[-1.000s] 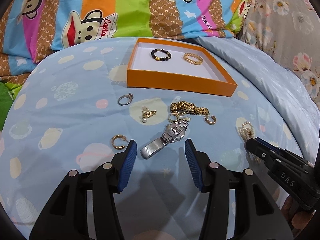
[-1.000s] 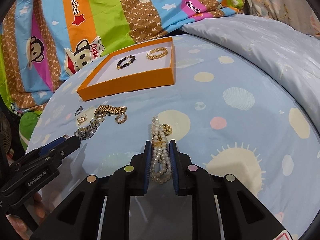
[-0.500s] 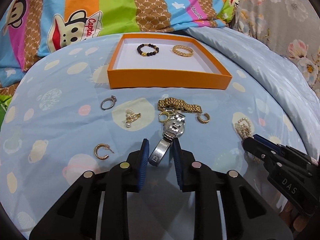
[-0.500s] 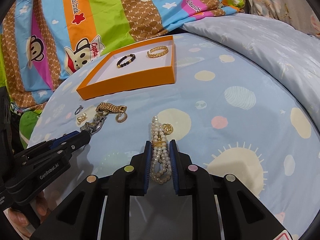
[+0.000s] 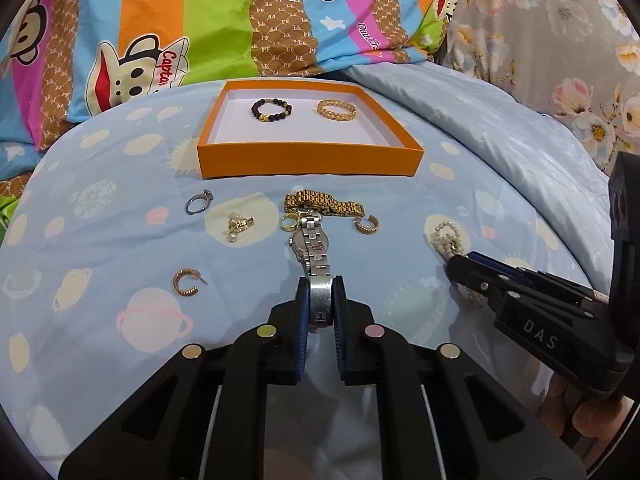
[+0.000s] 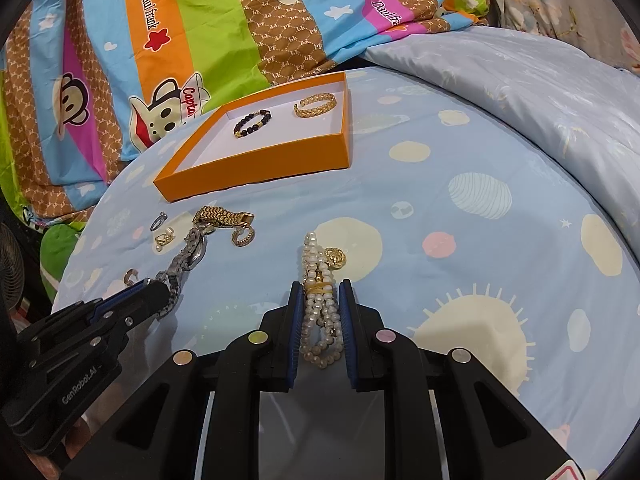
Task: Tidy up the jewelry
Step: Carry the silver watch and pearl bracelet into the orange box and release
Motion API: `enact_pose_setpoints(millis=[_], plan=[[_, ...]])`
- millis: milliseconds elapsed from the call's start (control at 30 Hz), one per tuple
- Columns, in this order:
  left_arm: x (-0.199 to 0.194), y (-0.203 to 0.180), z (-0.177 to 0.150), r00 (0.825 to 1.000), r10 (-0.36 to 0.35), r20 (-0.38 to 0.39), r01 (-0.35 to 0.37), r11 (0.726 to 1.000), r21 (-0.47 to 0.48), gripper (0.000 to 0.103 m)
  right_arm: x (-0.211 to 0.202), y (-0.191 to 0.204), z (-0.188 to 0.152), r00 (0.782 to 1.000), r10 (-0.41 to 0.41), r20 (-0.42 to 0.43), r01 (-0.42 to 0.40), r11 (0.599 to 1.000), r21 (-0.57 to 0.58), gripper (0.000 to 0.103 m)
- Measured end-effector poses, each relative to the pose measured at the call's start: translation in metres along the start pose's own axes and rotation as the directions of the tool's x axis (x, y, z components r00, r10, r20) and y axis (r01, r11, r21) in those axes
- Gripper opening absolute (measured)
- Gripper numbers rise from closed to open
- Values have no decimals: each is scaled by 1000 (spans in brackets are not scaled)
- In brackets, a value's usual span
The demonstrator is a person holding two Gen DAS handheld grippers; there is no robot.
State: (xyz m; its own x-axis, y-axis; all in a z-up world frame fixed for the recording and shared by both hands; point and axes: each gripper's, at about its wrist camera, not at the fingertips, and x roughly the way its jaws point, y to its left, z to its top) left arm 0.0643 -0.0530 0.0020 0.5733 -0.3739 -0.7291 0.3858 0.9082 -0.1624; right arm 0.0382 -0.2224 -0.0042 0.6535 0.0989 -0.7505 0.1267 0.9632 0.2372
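An orange tray (image 5: pixel 312 158) (image 6: pixel 256 168) lies on the blue bedsheet and holds a black bead bracelet (image 5: pixel 271 110) and a gold bangle (image 5: pixel 336 109). My left gripper (image 5: pixel 320 286) is shut on the strap end of a silver watch (image 5: pixel 314 246), which lies on the sheet; it also shows in the right wrist view (image 6: pixel 186 260). My right gripper (image 6: pixel 320 294) is shut on a pearl bracelet (image 6: pixel 320 308) with a gold charm. In front of the tray lie a gold watch band (image 5: pixel 320 204), a silver ring (image 5: pixel 198 203), gold hoop earrings (image 5: pixel 186 282) (image 5: pixel 366 225) and a pearl brooch (image 5: pixel 239 225).
A colourful monkey-print quilt (image 5: pixel 240 20) is bunched behind the tray. A pale blue duvet (image 5: pixel 500 140) rises at the right, with a grey floral cloth (image 5: pixel 560 40) beyond. A fan (image 6: pixel 12 280) shows at the far left of the right wrist view.
My left gripper moved forward and closed from wide open onto the silver watch's strap end. The right gripper stayed shut on the pearl bracelet.
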Motion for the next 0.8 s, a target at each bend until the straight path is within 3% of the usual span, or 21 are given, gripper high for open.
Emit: enact_pose_setpoints(millis=[467, 800], plan=[[-50, 4, 10, 998, -28, 61, 30, 999, -20, 10, -21, 10, 0, 998, 11, 59, -9, 999, -37, 17], [-68, 2, 67, 987, -2, 159, -3, 1000, 31, 10, -24, 15, 41, 994, 51, 98, -47, 998, -48, 17]])
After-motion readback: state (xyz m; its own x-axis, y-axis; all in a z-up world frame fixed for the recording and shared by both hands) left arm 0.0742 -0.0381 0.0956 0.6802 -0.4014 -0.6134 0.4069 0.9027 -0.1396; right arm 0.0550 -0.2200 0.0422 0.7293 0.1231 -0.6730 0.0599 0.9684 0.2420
